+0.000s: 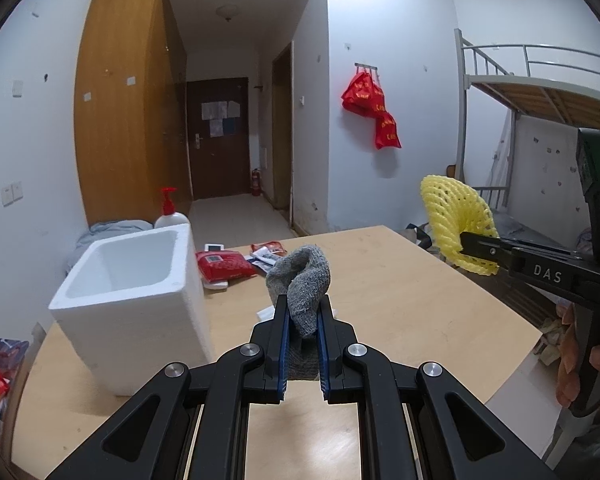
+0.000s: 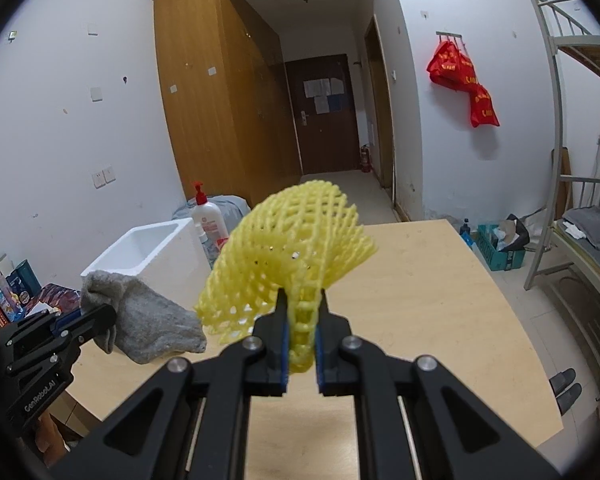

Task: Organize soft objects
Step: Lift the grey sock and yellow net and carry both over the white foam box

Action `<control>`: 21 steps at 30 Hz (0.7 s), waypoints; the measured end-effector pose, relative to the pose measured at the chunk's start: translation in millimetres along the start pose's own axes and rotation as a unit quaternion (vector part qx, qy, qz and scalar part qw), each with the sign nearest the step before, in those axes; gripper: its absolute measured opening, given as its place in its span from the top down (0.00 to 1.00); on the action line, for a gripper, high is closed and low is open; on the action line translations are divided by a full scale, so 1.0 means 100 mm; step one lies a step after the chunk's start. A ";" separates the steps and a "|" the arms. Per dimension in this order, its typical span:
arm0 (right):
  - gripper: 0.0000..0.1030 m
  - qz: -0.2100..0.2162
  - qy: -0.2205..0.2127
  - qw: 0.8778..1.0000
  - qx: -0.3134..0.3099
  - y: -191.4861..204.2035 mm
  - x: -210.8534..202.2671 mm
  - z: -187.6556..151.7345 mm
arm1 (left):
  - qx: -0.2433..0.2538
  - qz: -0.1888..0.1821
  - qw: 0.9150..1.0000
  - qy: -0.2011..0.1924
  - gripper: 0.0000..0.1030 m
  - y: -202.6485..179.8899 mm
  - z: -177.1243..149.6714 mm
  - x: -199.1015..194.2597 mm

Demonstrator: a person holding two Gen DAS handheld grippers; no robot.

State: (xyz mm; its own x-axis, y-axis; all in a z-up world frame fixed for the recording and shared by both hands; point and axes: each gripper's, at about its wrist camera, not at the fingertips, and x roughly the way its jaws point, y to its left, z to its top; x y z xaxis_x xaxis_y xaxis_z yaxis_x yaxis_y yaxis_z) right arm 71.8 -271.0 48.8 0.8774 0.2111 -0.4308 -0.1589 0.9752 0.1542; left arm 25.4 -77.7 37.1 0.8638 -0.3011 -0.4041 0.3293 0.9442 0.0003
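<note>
The left gripper (image 1: 303, 312) is clamped on a grey sock (image 1: 300, 280), which bunches up above its blue-padded fingers and hangs clear of the tabletop (image 1: 400, 312). The right gripper (image 2: 302, 322) is clamped on a yellow foam net (image 2: 288, 256), the kind that wraps fruit; the net fans out above its fingers, also held in the air over the tabletop. In the left wrist view the right gripper shows near the tabletop's right edge with the net at its tip, and part of a hand (image 1: 572, 356) grips its handle.

A white foam box (image 1: 136, 292), open at the top, stands near the tabletop's far left corner. Behind it stands a white pump bottle (image 1: 171, 216) with a red top. Red packets (image 1: 224, 264) and some papers lie along the far edge, just right of the box. Red bags (image 1: 374, 108) hang on the far wall.
</note>
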 end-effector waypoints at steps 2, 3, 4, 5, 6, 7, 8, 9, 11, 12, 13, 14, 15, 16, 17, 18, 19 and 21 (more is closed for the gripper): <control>0.88 0.002 -0.002 1.000 -0.003 0.04 -0.03 -0.01 | -0.003 0.000 1.000 0.001 0.88 0.04 -0.01 -0.03; 0.88 0.001 -0.003 1.000 -0.006 0.05 -0.03 -0.01 | -0.004 0.003 1.000 0.001 0.88 0.06 -0.02 -0.06; 0.88 0.004 -0.005 1.000 -0.006 0.06 -0.05 -0.02 | -0.004 0.006 1.000 -0.001 0.88 0.07 -0.04 -0.08; 0.88 0.008 -0.005 1.000 -0.007 0.08 -0.05 -0.02 | -0.005 0.007 1.000 -0.002 0.88 0.08 -0.05 -0.10; 0.88 0.011 -0.004 1.000 -0.012 0.12 -0.04 -0.02 | -0.008 0.008 1.000 -0.004 0.88 0.10 -0.06 -0.12; 0.88 0.013 -0.004 1.000 -0.015 0.15 -0.03 -0.02 | -0.008 0.011 1.000 -0.004 0.88 0.11 -0.05 -0.13; 0.88 0.017 -0.003 1.000 -0.018 0.18 -0.02 -0.03 | -0.009 0.013 1.000 -0.004 0.88 0.12 -0.05 -0.15; 0.88 0.021 -0.002 1.000 -0.020 0.20 -0.02 -0.02 | -0.011 0.017 1.000 -0.005 0.88 0.15 -0.06 -0.17; 0.88 0.028 -0.003 0.999 -0.025 0.27 -0.01 -0.02 | -0.013 0.023 1.000 -0.007 0.88 0.19 -0.07 -0.21; 0.88 0.033 -0.003 0.999 -0.028 0.29 -0.01 -0.02 | -0.014 0.028 0.999 -0.007 0.88 0.21 -0.08 -0.22; 0.88 0.038 -0.003 0.999 -0.029 0.31 0.01 -0.03 | -0.015 0.032 0.999 -0.008 0.88 0.22 -0.08 -0.24; 0.88 0.042 -0.002 0.999 -0.031 0.33 0.02 -0.03 | -0.016 0.039 0.999 -0.009 0.88 0.25 -0.08 -0.25; 0.88 0.048 -0.002 0.998 -0.032 0.36 0.04 -0.03 | -0.019 0.049 0.999 -0.009 0.88 0.29 -0.09 -0.27; 0.88 0.054 0.000 0.998 -0.034 0.40 0.07 -0.03 | -0.022 0.055 0.998 -0.009 0.88 0.32 -0.09 -0.27; 0.88 0.061 0.001 0.997 -0.037 0.44 0.09 -0.03 | -0.024 0.061 0.998 -0.009 0.88 0.36 -0.10 -0.29; 0.88 0.069 0.002 0.997 -0.040 0.48 0.11 -0.04 | -0.027 0.069 0.997 -0.009 0.88 0.40 -0.11 -0.32; 0.88 0.074 0.003 0.996 -0.044 0.52 0.12 -0.04 | -0.030 0.077 0.997 -0.010 0.88 0.44 -0.12 -0.34; 0.88 0.089 0.005 0.995 -0.051 0.60 0.15 -0.03 | -0.036 0.091 0.995 -0.011 0.88 0.54 -0.14 -0.40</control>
State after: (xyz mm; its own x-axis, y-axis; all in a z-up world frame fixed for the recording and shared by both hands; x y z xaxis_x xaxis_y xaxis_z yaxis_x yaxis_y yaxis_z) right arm 74.1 -208.7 48.5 0.8268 0.3807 -0.4141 -0.3568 0.9241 0.1372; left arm 3.1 -13.2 40.6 0.9151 -0.1267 -0.3829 0.1392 0.9903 0.0049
